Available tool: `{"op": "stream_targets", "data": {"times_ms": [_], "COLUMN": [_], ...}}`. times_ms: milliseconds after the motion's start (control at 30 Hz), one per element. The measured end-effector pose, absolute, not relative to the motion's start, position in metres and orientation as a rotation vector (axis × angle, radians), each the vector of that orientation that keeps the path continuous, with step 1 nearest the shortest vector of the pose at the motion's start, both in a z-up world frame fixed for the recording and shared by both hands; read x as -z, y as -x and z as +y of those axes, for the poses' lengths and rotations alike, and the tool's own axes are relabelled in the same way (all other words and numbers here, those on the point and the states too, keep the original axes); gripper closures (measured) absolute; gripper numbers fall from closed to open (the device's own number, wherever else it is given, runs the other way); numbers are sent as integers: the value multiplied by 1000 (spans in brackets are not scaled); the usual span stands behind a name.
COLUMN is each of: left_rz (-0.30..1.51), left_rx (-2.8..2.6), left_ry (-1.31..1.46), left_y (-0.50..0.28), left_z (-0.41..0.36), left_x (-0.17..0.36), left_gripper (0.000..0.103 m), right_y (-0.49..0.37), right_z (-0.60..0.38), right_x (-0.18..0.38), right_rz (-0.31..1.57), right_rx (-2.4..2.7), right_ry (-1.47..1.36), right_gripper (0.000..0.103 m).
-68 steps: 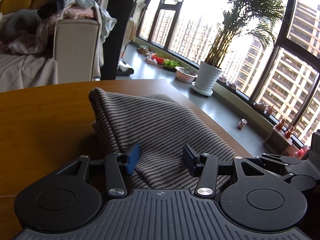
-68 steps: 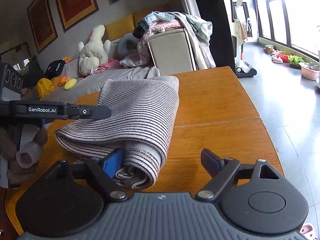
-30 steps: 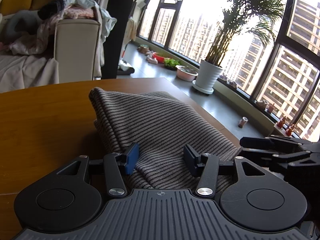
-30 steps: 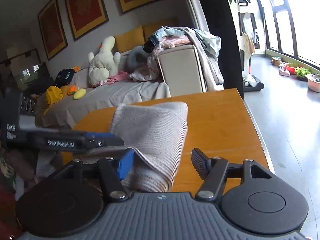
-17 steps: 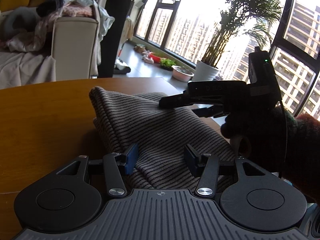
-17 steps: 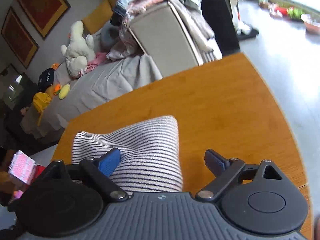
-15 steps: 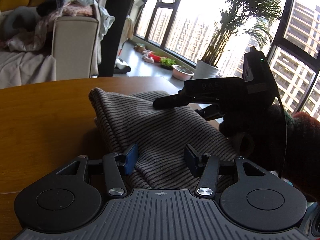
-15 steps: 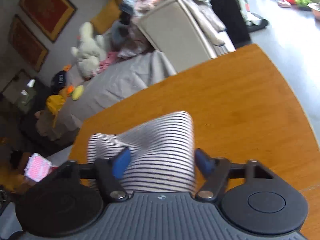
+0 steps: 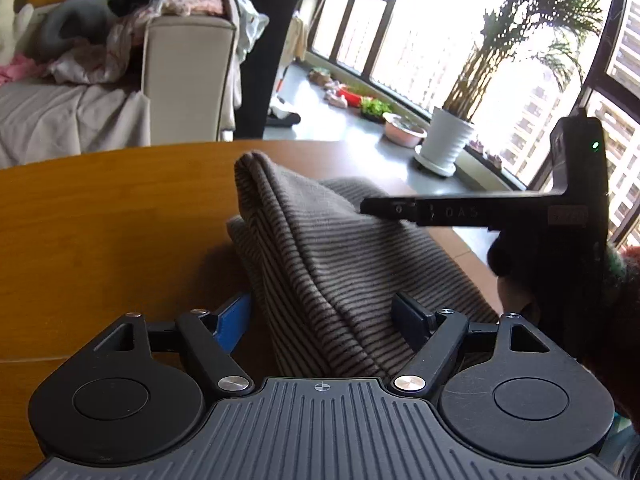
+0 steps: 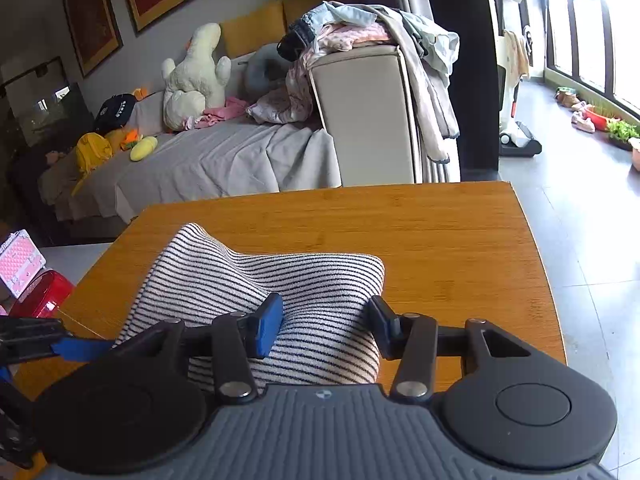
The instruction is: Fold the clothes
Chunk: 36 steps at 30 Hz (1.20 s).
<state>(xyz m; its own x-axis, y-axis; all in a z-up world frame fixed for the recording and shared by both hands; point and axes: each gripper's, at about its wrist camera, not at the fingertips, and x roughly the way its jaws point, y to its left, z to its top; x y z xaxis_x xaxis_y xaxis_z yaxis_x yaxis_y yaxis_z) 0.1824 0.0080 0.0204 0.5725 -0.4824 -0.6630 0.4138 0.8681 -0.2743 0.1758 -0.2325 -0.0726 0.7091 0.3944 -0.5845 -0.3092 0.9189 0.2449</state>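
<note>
- The striped cloth (image 9: 336,264) lies folded on the wooden table (image 9: 100,232), and part of it is raised from the table.
- The left gripper (image 9: 322,320) has its jaws apart; the cloth passes between them, and a gap shows between the blue left pad (image 9: 232,322) and the fabric.
- The right pad of this gripper is at the side of the cloth, but I cannot tell if it presses it.
- Ahead of the left gripper and a little to the left, the cloth rises into a pointed ridge.
- In the left wrist view the right gripper (image 9: 366,206) comes in from the right side, and its dark finger (image 9: 400,211) meets the upper cloth just ahead of the left gripper.
- A hand (image 9: 516,276) holds the body of that tool at the right edge of the view.
- In the right wrist view the right gripper (image 10: 326,320) is closed on a fold of the cloth (image 10: 280,280); both pads touch the fabric, and the cloth bulges between them.
- From this gripper the cloth spreads forward and to the left, where one corner stands up.
- The left gripper (image 10: 60,346) appears low at the left edge of this view, just beside the cloth.
- Behind the table there is a sofa (image 10: 360,112) with a heap of clothes (image 10: 360,28) on its arm.
</note>
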Motion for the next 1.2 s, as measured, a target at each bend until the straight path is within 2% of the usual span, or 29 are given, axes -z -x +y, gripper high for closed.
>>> {"op": "stream_targets", "data": {"times_ms": [33,67,100,167,300,467,500,533,700,1000,1133,1200], "left_rz": [822,839,853,857,839,826,822,818,774,739,707,648], "left_rx": [537,548,559,574,590,610,614,617,570,390,344,336], "left_ry": [110,128,153,173,149,173,185,194,196,281,257,233], "left_y": [-185,-187,-188,-186,-180,-177,-179,-180,-185,-217,-217,-213], "left_z": [10,11,13,16,15,19,20,21,46,136,152,156], "left_x": [-16,-12,-10,-9,-8,-4,-3,-2,-2,-3,-23,-42], "left_gripper": [23,26,31,35,41,42,42,42,44,43,43,44], "right_y": [-170,-164,-157,-144,-119,-114,-116,-122,-161,-235,-242,-239], "right_z": [-238,-244,-250,-264,-286,-279,-270,-259,-214,-106,-89,-88], "right_x": [70,68,68,70,90,104,105,106,104,100,97,95], "right_rz": [672,669,677,694,793,861,874,882,890,824,808,785], "right_rx": [-400,-407,-412,-421,-427,-499,-515,-513,-545,-665,-646,-632], "right_ry": [-149,-172,-194,-237,-349,-458,-442,-416,-375,-202,-167,-127], "right_gripper": [54,49,37,26,21,21,31,34,35,34,32,28]}}
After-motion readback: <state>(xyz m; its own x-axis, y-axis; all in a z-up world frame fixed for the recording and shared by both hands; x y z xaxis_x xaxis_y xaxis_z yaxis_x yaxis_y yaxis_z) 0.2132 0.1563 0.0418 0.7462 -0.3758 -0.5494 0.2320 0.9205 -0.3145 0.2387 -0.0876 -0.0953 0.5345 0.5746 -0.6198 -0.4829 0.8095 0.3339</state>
